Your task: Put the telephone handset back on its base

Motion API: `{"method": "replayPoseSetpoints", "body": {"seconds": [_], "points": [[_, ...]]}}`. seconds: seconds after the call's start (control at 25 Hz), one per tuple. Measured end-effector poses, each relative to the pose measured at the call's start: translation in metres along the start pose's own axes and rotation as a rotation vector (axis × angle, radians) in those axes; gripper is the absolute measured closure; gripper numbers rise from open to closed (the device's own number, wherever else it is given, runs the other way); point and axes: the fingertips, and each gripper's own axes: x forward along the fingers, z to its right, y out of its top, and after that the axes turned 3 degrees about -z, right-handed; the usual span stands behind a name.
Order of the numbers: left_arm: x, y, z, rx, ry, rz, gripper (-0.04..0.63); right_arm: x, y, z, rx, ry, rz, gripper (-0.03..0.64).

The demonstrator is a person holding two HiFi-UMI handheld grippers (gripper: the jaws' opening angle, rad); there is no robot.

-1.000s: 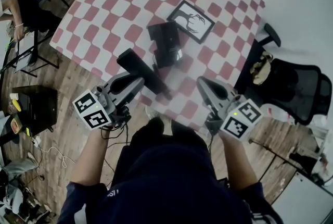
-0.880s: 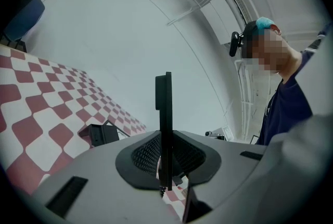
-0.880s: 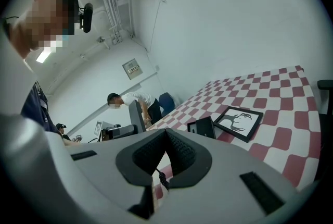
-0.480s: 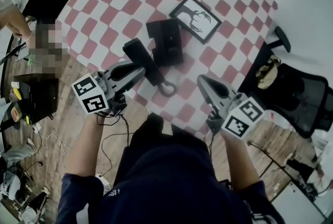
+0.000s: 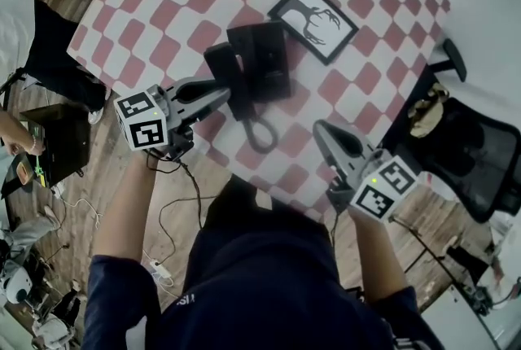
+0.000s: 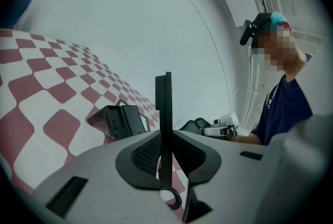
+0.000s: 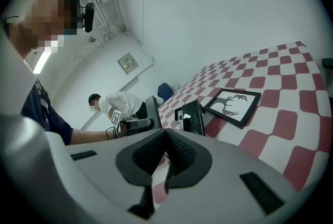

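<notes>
My left gripper (image 5: pixel 218 96) is shut on the black telephone handset (image 5: pixel 226 80), which stands edge-on between the pads (image 6: pixel 147 151) in the left gripper view. The handset hangs just left of the black base (image 5: pixel 267 62), overlapping its left edge in the head view; I cannot tell whether they touch. The base (image 6: pixel 120 121) lies ahead on the checked table. A coiled cord (image 5: pixel 259 130) loops down from the handset toward the table's near edge. My right gripper (image 5: pixel 323 131) hovers over the near right of the table, jaws together and nothing held.
A black-framed antler picture (image 5: pixel 314 10) lies beyond the base on the red-and-white checked table (image 5: pixel 163 6). A black office chair (image 5: pixel 468 149) stands at the right. Another person (image 7: pixel 117 103) sits past the table's left side, near a dark box (image 5: pixel 61 141) on the floor.
My left gripper has carried the handset away from me and to the right, up to the base's left side. The cord trails behind it. My right gripper has hardly moved.
</notes>
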Motion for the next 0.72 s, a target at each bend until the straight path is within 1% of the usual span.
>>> {"method": "replayPoseSetpoints", "body": {"seconds": [0.32, 0.6, 0.72], "points": [[0.019, -0.005, -0.027, -0.018, -0.014, -0.035, 0.506, 0.005, -0.021, 0.015, 0.050, -0.011, -0.034, 0.600], [0.032, -0.011, -0.046, -0.023, -0.028, -0.081, 0.505, 0.015, -0.029, 0.025, 0.075, -0.012, -0.057, 0.600], [0.034, -0.012, -0.051, -0.033, -0.038, -0.085, 0.506, 0.020, -0.032, 0.028, 0.085, -0.011, -0.066, 0.600]]}}
